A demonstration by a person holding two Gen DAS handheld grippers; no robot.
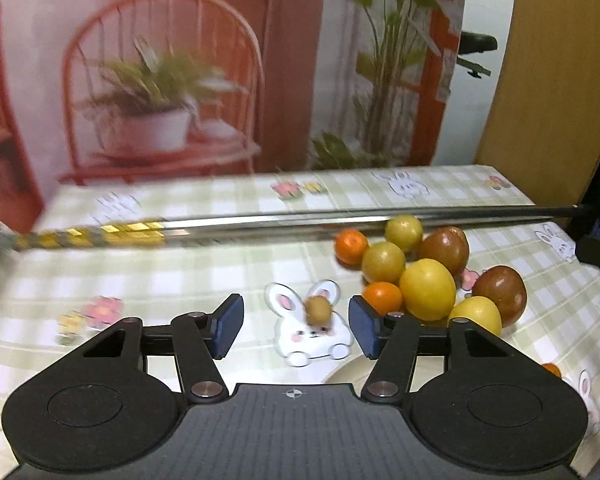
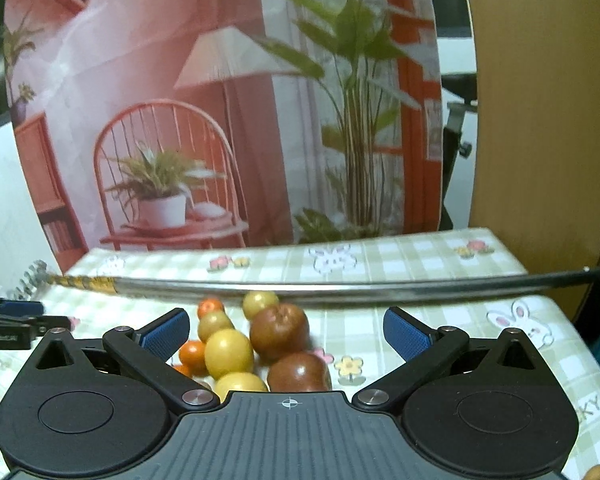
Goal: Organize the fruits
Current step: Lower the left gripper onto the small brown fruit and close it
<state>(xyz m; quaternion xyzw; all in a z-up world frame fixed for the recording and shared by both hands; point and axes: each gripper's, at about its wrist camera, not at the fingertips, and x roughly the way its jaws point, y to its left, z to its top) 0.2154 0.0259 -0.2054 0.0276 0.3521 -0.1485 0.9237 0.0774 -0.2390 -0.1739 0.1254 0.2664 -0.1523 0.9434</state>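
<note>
While the left gripper [image 1: 296, 326] gapes around a small, blurry fruit [image 1: 318, 308], perhaps untouched, the right gripper [image 2: 286, 330] stands released, fruit pile [image 2: 260, 344] at twelve o'clock

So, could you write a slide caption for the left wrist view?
Open left gripper framing a small olive-coloured fruit on the bunny tablecloth, fruit pile at right.

Both tongs [image 1: 296, 322] [image 2: 286, 330] are black, with blue ribbed pads and silver pivot screws.

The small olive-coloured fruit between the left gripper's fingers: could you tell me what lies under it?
Under the small olive-coloured fruit is the tablecloth's rabbit print; its head is partly covered. The fruit is blurred, so contact is unclear.
</note>
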